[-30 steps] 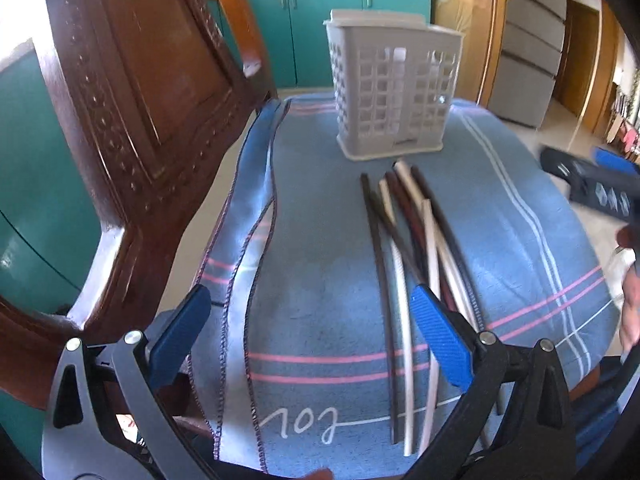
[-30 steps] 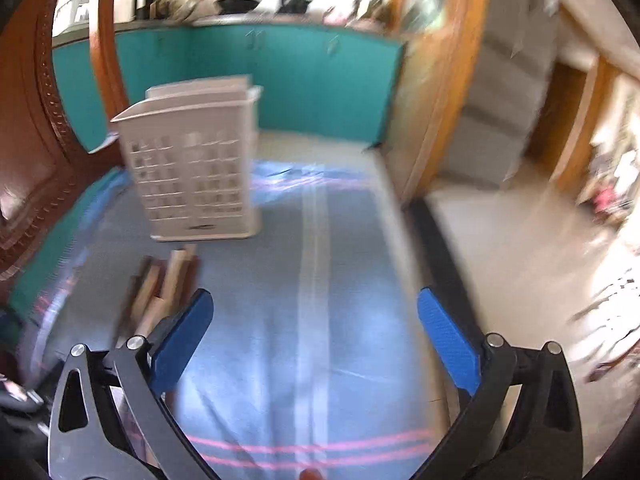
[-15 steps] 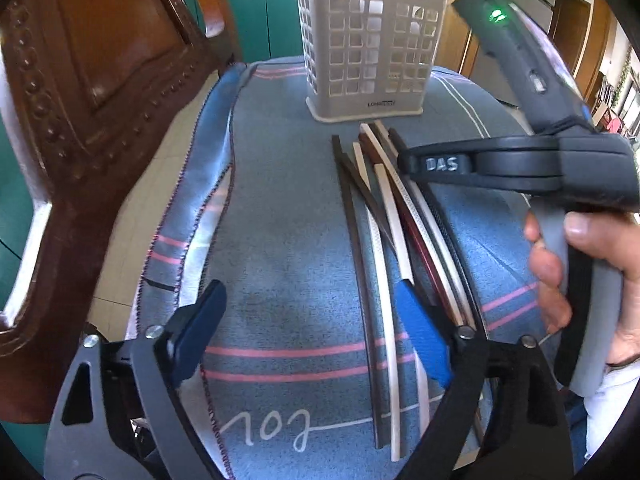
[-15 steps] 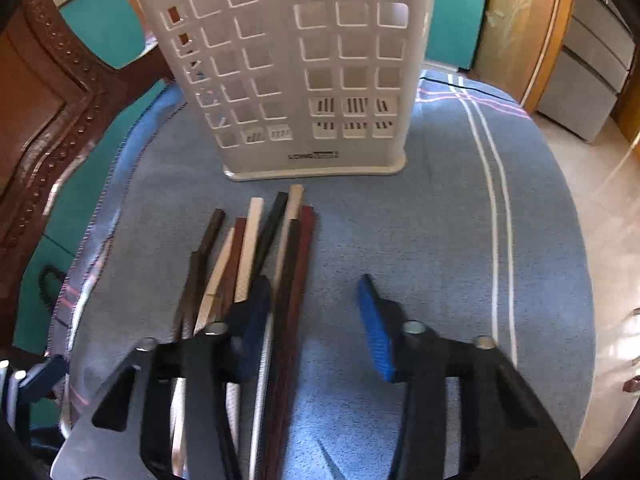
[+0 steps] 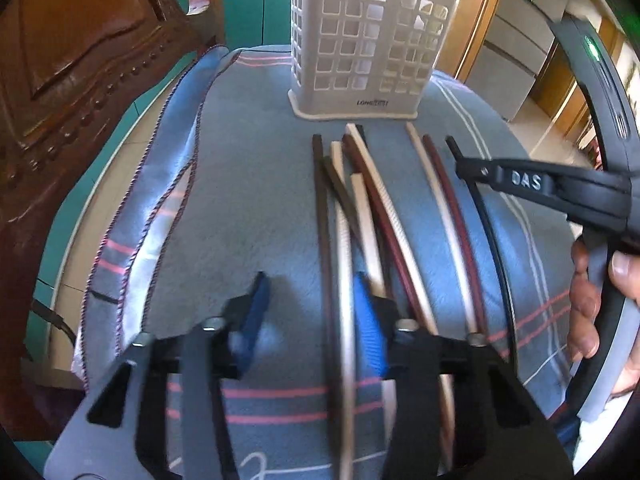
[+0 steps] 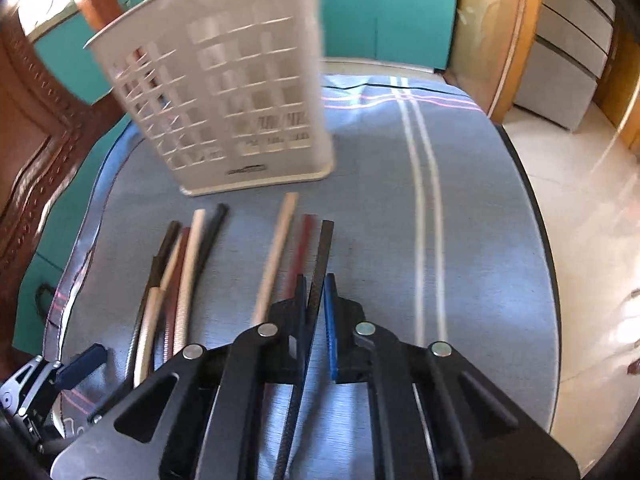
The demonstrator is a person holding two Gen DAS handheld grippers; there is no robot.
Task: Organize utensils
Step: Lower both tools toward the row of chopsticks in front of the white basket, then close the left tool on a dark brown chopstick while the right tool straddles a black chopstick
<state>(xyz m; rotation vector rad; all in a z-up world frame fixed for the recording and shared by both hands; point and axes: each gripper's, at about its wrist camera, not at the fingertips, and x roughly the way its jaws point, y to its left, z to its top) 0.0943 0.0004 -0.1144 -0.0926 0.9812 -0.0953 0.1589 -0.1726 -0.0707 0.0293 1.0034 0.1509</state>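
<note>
Several chopsticks, dark brown, maroon, cream and black, lie side by side on the blue striped cloth (image 5: 248, 200) in front of a white lattice utensil basket (image 5: 360, 48) (image 6: 224, 100). My left gripper (image 5: 312, 312) is low over their near ends, its jaws closing. A dark brown chopstick (image 5: 322, 220) and a cream chopstick (image 5: 345, 248) lie between its blue pads, and the left pad stands apart from them. My right gripper (image 6: 316, 308) is shut on a black chopstick (image 6: 322, 256). In the left wrist view it shows at the right (image 5: 466, 170), held by a hand (image 5: 588, 312).
A carved wooden chair back (image 5: 80, 80) rises at the left of the cloth. Teal cabinets (image 6: 400, 8) stand behind the basket. The round table edge (image 6: 532, 208) drops off to a tiled floor on the right. A cream and a maroon chopstick (image 6: 298, 256) lie beside the gripped one.
Both grippers came down and forward onto the chopsticks. The right jaws went from wide open to shut on the black chopstick. The left jaws narrowed. Three chopsticks now lie apart to the right.
</note>
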